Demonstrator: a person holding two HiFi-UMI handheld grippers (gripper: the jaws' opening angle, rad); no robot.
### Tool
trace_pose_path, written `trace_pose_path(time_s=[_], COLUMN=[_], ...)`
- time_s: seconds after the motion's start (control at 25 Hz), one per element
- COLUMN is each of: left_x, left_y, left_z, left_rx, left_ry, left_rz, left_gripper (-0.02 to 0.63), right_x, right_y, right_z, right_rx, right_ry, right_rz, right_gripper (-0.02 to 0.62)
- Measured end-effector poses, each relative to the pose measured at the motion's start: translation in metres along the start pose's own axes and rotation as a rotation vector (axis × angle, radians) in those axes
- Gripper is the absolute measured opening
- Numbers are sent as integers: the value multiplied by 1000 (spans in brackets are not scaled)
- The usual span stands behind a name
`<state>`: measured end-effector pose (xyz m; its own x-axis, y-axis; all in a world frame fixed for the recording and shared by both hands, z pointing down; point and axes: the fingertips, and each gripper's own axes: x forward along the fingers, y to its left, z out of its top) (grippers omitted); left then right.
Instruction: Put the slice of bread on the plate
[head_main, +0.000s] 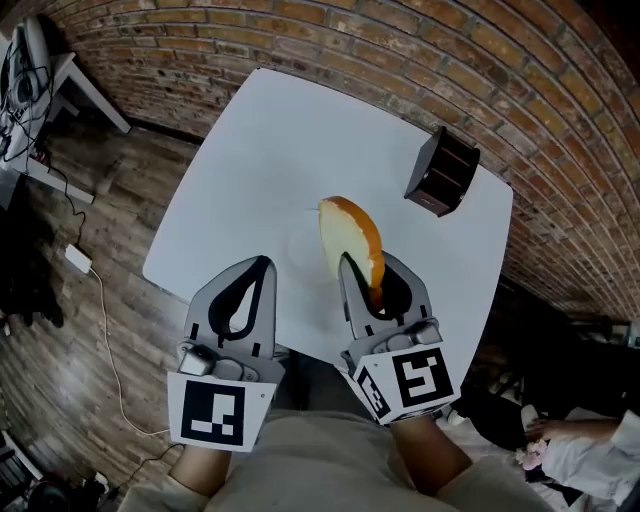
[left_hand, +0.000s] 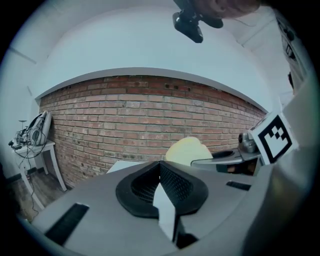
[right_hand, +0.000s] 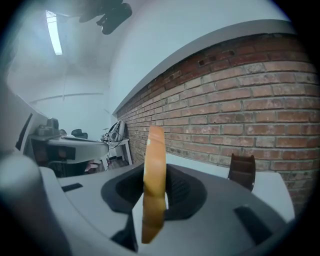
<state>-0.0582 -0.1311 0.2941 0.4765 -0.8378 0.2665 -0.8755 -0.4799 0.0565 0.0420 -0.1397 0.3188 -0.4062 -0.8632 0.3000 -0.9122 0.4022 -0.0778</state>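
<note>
A slice of bread (head_main: 352, 238) with a golden crust stands on edge above the white table (head_main: 260, 150), and my right gripper (head_main: 372, 265) is shut on its lower end. In the right gripper view the bread (right_hand: 154, 175) rises upright between the two jaws. My left gripper (head_main: 262, 264) hovers beside it to the left, shut and holding nothing. Its jaws meet in a line in the left gripper view (left_hand: 162, 172), where the bread (left_hand: 189, 150) shows to the right. A faint pale rim (head_main: 306, 214) on the table just left of the bread may be the white plate; I cannot tell it clearly.
A dark brown wooden rack (head_main: 442, 172) stands on the table's far right and also shows in the right gripper view (right_hand: 241, 171). A brick wall (head_main: 400, 60) runs behind the table. A side desk with cables (head_main: 30, 90) is at the far left.
</note>
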Motion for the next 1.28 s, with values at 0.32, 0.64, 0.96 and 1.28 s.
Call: trace_pose_path(time_s=[0.32, 0.64, 0.96, 1.28], left_x=[6, 8, 9, 9], left_y=[8, 15, 17, 22], left_z=[-7, -10, -13, -19], left_rx=[-9, -8, -13, -16], left_ry=[25, 37, 49, 67], left_rz=[8, 19, 28, 37], left_gripper=[11, 11, 11, 11], right_x=[25, 44, 57, 66], right_y=[2, 8, 16, 27], right_z=[-25, -57, -79, -93], right_rx=[9, 22, 22, 41], right_ry=[61, 131, 185, 222], right_rz=[28, 52, 84, 123], right_gripper=[97, 97, 95, 95])
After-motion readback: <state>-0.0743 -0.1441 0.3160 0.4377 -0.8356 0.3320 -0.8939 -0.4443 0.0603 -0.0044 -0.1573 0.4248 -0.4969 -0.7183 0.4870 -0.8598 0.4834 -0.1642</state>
